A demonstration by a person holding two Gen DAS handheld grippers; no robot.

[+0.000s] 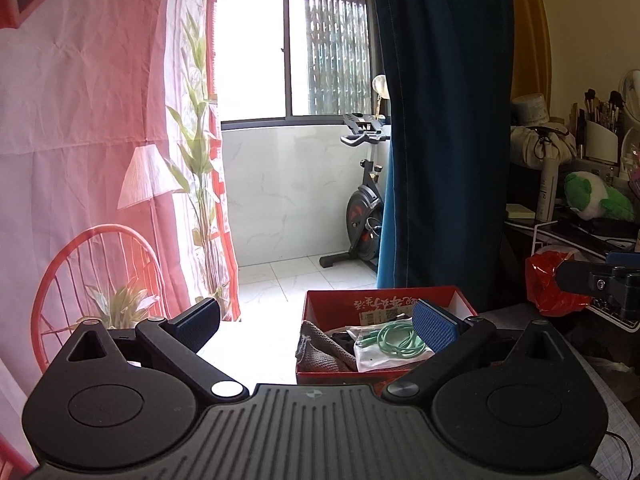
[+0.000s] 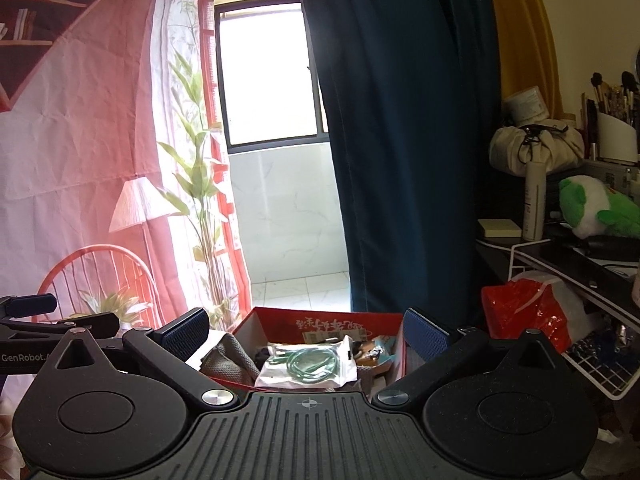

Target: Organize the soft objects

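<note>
A red box (image 2: 320,322) sits low in both views, straight ahead of the two grippers. Inside it lie a grey cloth (image 2: 230,356) draped at the left side, a clear packet with a coiled green cable (image 2: 310,364) in the middle, and some small items at the right too jumbled to tell apart. A green and white plush (image 2: 596,208) rests well apart from the box, up on the dark desk (image 2: 568,252) at right, near a white bottle (image 2: 534,200) and a tied cloth bag (image 2: 536,144).

The left gripper (image 1: 316,326) hangs spread wide with nothing between its fingers; its right pad overlaps the box's right side in the picture. The right gripper (image 2: 306,334) is likewise splayed and empty, the box framed between its pads.

A red plastic bag (image 2: 524,312) sits beside a white wire rack (image 2: 600,368) under the desk. Behind the box hang a blue curtain (image 2: 400,140) and a pink backdrop (image 2: 80,140)
</note>
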